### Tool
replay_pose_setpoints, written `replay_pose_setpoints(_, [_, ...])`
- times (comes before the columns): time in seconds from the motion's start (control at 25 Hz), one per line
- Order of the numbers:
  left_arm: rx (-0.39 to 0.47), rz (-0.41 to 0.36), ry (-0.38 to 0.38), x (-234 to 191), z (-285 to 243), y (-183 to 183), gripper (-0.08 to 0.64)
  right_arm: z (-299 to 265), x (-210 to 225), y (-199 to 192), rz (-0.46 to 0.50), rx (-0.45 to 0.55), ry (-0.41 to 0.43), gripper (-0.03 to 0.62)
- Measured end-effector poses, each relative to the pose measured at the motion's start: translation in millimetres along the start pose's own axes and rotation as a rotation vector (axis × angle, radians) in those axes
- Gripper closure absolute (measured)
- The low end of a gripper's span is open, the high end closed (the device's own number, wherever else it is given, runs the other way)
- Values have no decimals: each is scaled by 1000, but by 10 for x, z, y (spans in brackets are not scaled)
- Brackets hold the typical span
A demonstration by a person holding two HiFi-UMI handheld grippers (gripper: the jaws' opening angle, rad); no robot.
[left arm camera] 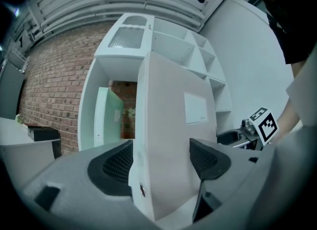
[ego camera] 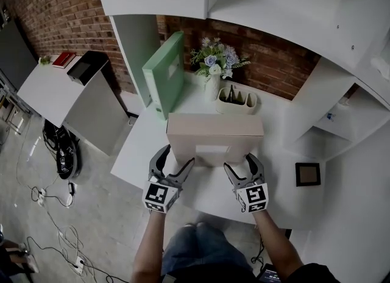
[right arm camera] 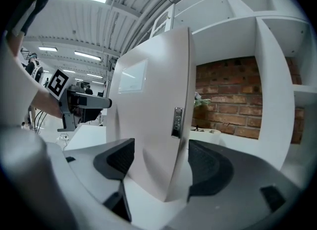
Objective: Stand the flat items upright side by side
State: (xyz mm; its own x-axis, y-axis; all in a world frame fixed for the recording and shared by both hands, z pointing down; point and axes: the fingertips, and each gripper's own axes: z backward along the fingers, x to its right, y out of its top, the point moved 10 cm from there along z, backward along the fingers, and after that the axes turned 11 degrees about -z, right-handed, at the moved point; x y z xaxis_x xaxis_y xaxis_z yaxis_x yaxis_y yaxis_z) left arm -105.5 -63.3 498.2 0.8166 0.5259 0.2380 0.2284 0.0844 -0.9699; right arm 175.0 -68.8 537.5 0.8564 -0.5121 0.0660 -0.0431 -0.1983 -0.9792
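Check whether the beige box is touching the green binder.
Apart: the left gripper view shows brick wall between the beige box and the green binder.

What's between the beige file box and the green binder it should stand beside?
Nothing visible: bare white desk lies between the beige file box and the green binder. The flower vase and pen tray sit farther back, off that path.
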Motion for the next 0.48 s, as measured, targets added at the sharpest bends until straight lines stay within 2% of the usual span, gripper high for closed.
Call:
replay_pose_setpoints(0.2, [-17,27,-34,-132,39,-14,224,35,17,39,-35,-45,26,261])
replay_pose_setpoints(0.48, [-8,8,-209,-337,-107,35,216,29,43,136,-81,-97,40,253])
